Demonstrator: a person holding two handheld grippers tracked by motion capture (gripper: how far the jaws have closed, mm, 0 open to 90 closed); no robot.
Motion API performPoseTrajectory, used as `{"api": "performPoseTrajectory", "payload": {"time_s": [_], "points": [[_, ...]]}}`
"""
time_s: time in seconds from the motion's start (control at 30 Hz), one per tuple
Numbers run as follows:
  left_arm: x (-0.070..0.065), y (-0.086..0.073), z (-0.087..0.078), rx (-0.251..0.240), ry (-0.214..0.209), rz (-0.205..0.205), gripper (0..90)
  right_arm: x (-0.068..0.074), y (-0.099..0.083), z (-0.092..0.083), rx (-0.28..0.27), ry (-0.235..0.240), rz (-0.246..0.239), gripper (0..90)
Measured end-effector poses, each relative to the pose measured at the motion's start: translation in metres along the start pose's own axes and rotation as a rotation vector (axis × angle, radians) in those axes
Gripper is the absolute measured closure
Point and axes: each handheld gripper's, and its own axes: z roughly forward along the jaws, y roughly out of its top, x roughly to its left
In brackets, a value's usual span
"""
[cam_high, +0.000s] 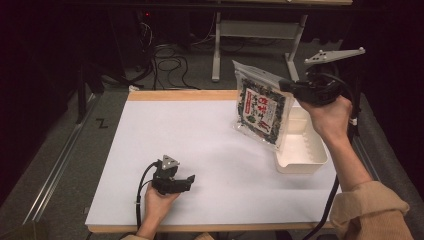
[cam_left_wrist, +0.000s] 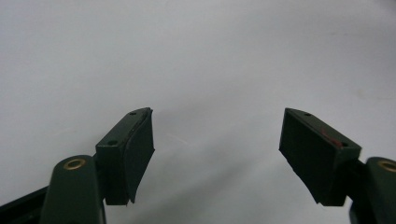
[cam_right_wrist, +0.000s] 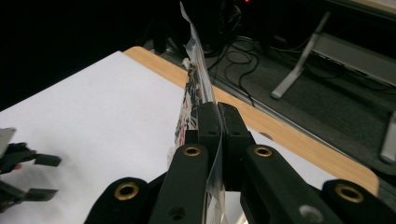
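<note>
Glossy, flat plastic packet (cam_high: 261, 104) is clamped at its edge by the right gripper (cam_high: 295, 88), held up over the rectangular white tray (cam_high: 305, 150) at the table's (cam_high: 210, 145) right edge. Left gripper (cam_high: 190, 179) is held empty near the front edge, jaws apart.

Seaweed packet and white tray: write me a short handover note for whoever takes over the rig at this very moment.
Right gripper: shut on the edge of the seaweed packet, holding it in the air, hanging beside and partly over the white tray.
Left gripper: open, nothing between the jaws, low over the white table surface near the front edge.
Done: packet picked up.
Left: probably set the packet down, likely in the tray; where it should end up cannot be told from the frames.
</note>
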Motion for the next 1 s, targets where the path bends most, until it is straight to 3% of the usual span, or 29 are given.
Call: {"api": "performPoseTrajectory", "payload": {"time_s": [0.07,0.3,0.43,0.6,0.9,1.0], "points": [[0.0,0.0,-0.001,-0.008,-0.026,-0.011,26.8,-0.007,-0.003,-0.005,-0.004,-0.023,0.014,90.0],[-0.002,0.0,0.001,0.003,-0.029,0.002,26.9,-0.027,-0.012,-0.02,-0.027,-0.082,0.062,90.0],[-0.003,0.0,0.002,0.016,-0.047,0.015,27.1,-0.036,-0.017,-0.027,-0.039,-0.114,0.066,90.0],[-0.004,0.0,0.003,0.026,-0.04,0.033,27.1,-0.049,-0.029,-0.037,-0.042,-0.143,0.097,90.0],[-0.005,-0.001,0.004,0.032,-0.03,0.025,27.2,-0.064,-0.039,-0.054,-0.069,-0.195,0.145,90.0],[-0.003,-0.001,0.004,0.033,-0.01,0.026,27.1,-0.068,-0.043,-0.057,-0.07,-0.208,0.152,90.0]]}}
